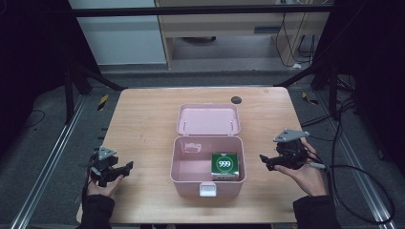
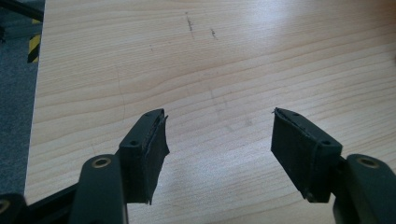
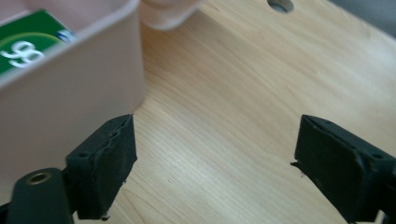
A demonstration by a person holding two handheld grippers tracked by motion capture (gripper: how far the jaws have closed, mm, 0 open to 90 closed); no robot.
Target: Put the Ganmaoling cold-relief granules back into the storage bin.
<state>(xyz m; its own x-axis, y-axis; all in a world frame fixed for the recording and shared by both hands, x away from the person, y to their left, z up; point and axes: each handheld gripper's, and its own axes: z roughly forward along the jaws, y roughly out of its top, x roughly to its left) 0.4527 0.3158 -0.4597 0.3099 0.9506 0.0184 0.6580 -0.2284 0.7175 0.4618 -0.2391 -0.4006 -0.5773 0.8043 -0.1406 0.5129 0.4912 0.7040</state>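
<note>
Green box marked 999 (image 1: pixel 225 166) lying flat in the right half of an open pink case (image 1: pixel 183 168), lid (image 1: pixel 208 119) thrown back, at the middle of the wooden counter (image 1: pixel 143 124). Left hand-held gripper (image 1: pixel 125 168) released, over bare wood well left of the case. Right hand-held gripper (image 1: pixel 265 161) likewise spread wide and empty, just right of the case wall.

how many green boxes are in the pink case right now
1. The green box marked 999 sits in the front right corner of the open pink case. The rest of the case floor looks bare.
</note>
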